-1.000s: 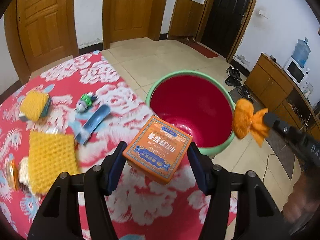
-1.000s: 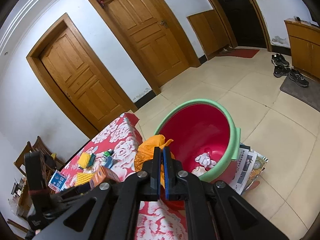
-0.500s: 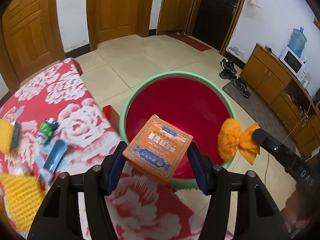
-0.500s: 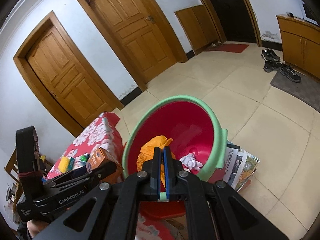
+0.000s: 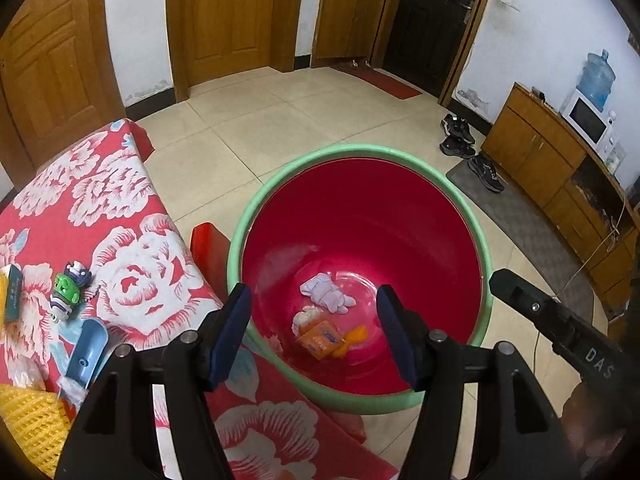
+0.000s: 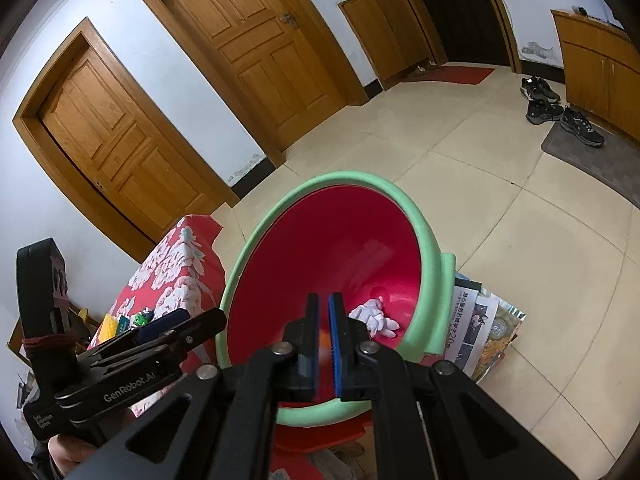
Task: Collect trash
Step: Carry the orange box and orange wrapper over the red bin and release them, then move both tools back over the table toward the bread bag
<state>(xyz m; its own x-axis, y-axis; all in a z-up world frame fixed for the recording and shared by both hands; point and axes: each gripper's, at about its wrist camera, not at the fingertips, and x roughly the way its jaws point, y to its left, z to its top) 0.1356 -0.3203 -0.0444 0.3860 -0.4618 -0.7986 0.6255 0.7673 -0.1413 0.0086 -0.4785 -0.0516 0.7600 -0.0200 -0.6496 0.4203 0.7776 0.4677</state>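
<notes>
Above the bin (image 5: 484, 264): left gripper (image 5: 314, 334), jaws wide open, nothing between them. Beside it, also over the bin: right gripper (image 6: 324, 344), jaws just opening, now a narrow gap, nothing held.

On the bin's red bottom: orange box (image 5: 320, 338), tilted, touching an orange wrapper (image 5: 354, 338) at its right. Just behind the box: a small white crumpled scrap (image 5: 304, 316). A little farther back: a white glove-like rag (image 5: 326, 298), seen also from the right wrist view (image 6: 374, 318).

Left of the bin, touching its rim: bench (image 5: 120, 208) under a red cloth with white flowers. On the bench, well apart from the bin: green toy (image 5: 70, 288), blue scoop (image 5: 86, 354), yellow mesh pad (image 5: 30, 426).

Right of the bin, on the floor, just beside its wall: stack of papers (image 6: 480, 332). Far behind the bin: shoes (image 5: 464, 144) near a mat.
</notes>
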